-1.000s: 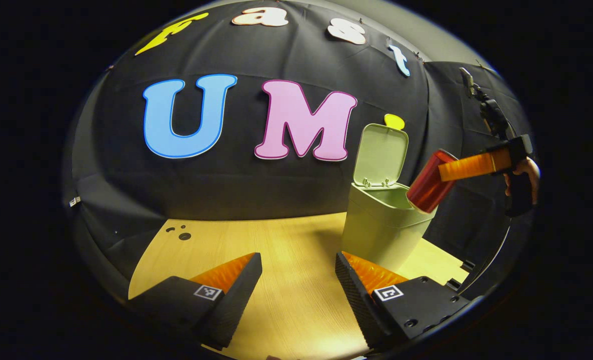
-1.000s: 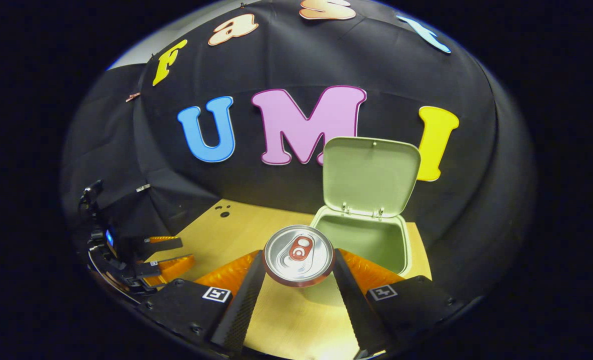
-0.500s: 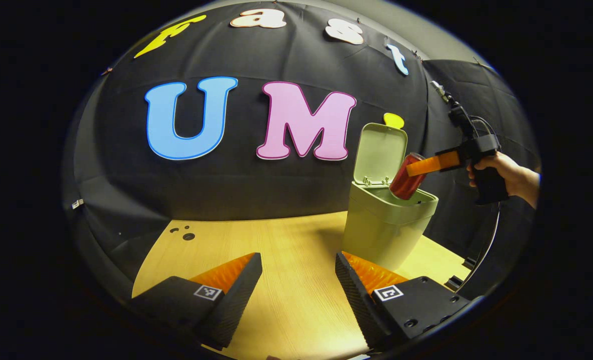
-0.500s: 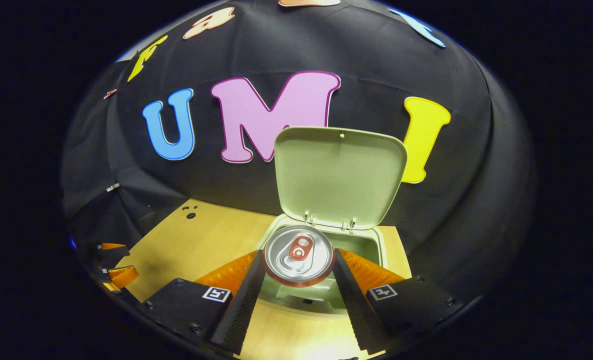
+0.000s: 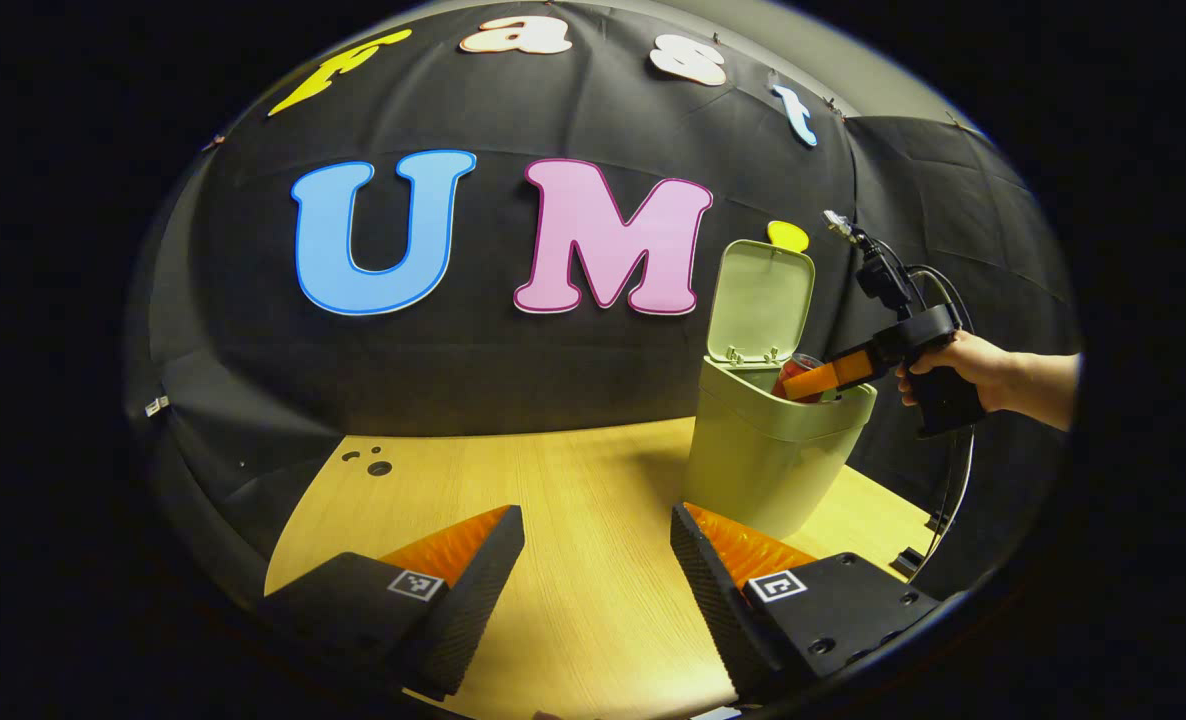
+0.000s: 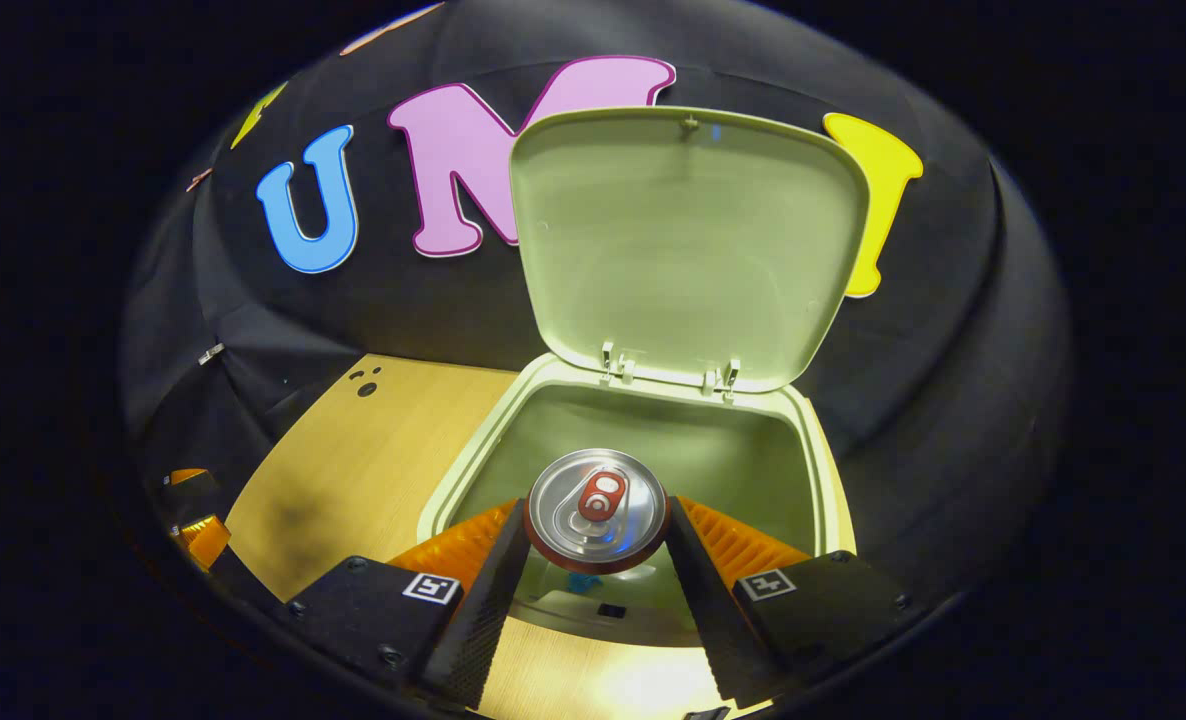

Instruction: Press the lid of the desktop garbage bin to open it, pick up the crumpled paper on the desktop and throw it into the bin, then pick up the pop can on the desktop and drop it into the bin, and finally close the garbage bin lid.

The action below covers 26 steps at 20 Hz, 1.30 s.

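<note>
Above wooden desktop (image 6: 353, 460), right tool (image 6: 593, 545) clamps silver-topped red pop can (image 6: 595, 508) inside open pale-green bin (image 6: 813, 470).

My left gripper view sits low over the table (image 5: 573, 560), well back, facing the booth wall with the bin (image 5: 768, 455) off toward the table's right edge. My right gripper view looks down into that same bin (image 6: 453, 470) from close above. Both share bin, open lid (image 6: 688, 240) and tabletop.

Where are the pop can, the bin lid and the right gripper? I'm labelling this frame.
pop can (image 6: 596, 505): right gripper view, its silver top.
bin lid (image 6: 688, 245): right gripper view, inner face.
right gripper (image 6: 595, 560): right gripper view, midway between fingertips.
</note>
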Motion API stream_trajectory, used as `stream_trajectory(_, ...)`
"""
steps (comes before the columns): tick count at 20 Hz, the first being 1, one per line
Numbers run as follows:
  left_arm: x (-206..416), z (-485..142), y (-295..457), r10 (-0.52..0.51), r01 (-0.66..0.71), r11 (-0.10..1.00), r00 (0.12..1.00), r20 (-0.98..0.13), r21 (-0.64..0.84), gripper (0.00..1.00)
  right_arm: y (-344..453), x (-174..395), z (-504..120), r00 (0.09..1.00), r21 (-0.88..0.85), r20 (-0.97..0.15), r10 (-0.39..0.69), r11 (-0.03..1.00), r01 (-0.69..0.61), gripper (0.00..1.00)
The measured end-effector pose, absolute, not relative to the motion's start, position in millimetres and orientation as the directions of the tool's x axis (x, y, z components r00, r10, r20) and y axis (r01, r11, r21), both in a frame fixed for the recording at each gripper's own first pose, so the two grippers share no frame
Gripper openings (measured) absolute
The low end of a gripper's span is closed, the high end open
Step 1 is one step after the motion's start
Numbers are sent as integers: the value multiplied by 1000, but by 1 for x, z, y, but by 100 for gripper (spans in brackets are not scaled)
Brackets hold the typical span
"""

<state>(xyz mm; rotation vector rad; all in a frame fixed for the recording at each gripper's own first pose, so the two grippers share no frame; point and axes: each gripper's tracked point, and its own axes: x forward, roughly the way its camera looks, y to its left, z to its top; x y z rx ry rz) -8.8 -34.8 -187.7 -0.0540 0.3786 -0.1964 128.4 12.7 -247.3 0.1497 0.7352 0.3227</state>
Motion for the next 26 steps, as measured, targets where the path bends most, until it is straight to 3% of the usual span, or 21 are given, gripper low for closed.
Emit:
stream_trajectory(12, 0, -189, -36, -195, 176, 981, 908, -370, -87, 95, 9, 128, -243, 709, 268, -617, 341, 938, -218, 86)
stream_trajectory(26, 6, -189, -44, -224, 206, 975, 906, -358, -90, 95, -24, 140, -130, 838, 319, -437, 327, 928, -195, 88)
